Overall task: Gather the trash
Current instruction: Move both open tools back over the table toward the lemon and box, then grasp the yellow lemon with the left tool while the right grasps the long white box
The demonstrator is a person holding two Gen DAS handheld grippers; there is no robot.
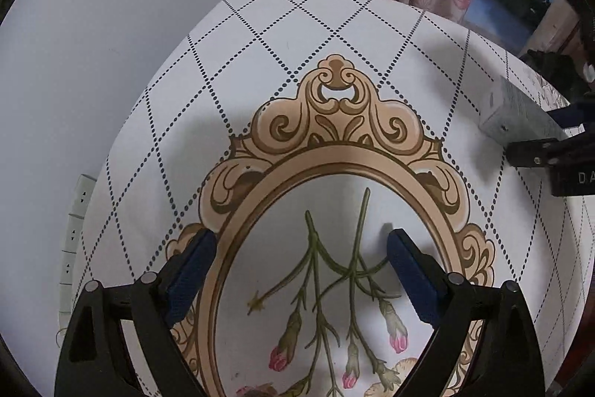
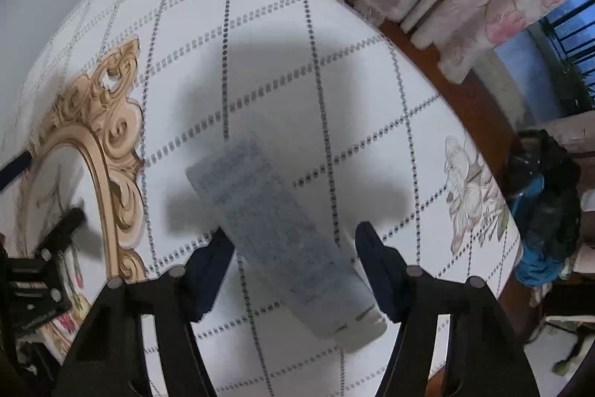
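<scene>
Cardboard is what the right gripper (image 2: 293, 263) has to deal with: a long grey box (image 2: 282, 237) lies between its jaws, which stand wide with a gap on both sides, so nothing is clamped yet. From the left wrist view the same box (image 1: 520, 114) juts over the right side of the bench (image 1: 297, 25), and I can't tell whether it rests on the cloth or hangs just above it. To do this well, I'd square the jaws across the box's narrow width and close near its middle, so it won't swing. The left gripper (image 1: 301, 270) hangs wide and empty over the printed oval frame (image 1: 334, 155). The box's print is too blurred to read, and no bin shows anywhere.
</scene>
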